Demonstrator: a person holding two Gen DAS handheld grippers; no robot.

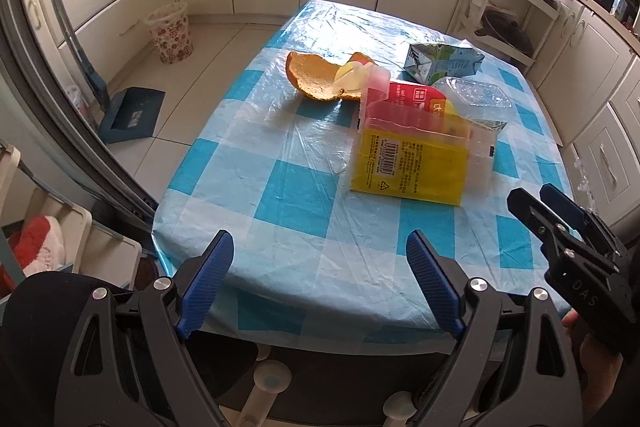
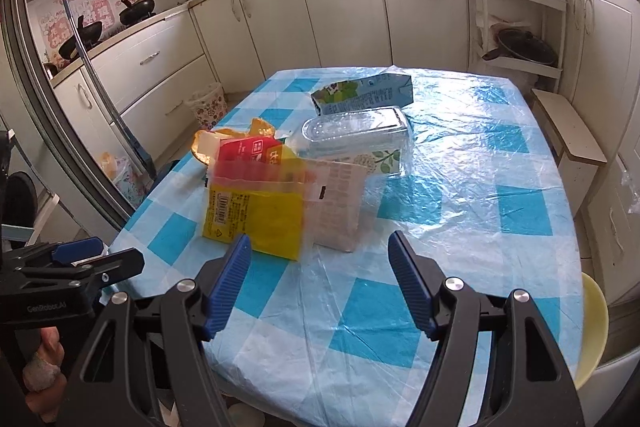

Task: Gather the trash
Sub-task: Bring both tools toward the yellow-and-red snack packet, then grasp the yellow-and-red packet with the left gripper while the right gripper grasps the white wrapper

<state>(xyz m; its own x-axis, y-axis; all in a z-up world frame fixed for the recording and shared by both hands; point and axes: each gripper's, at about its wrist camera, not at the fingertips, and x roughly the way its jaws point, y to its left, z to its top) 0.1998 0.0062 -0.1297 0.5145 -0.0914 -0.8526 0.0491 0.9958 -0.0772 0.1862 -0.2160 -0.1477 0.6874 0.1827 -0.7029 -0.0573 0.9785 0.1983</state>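
Note:
Trash lies on the blue-and-white checked table (image 1: 304,211): an orange peel (image 1: 316,77), a yellow and red plastic wrapper (image 1: 412,163), a clear plastic box (image 1: 472,95) and a blue-green carton (image 1: 444,61). In the right wrist view the wrapper (image 2: 256,215), clear box (image 2: 356,131) and carton (image 2: 364,91) lie ahead. My left gripper (image 1: 320,279) is open and empty over the table's near edge. My right gripper (image 2: 320,279) is open and empty just short of the wrapper; it also shows in the left wrist view (image 1: 548,211).
A floral waste bin (image 1: 170,33) stands on the floor left of the table by the cabinets, with a blue dustpan (image 1: 132,115) nearer. A white shelf rack (image 2: 520,31) stands behind the table. A yellow stool (image 2: 592,323) sits at the table's right edge.

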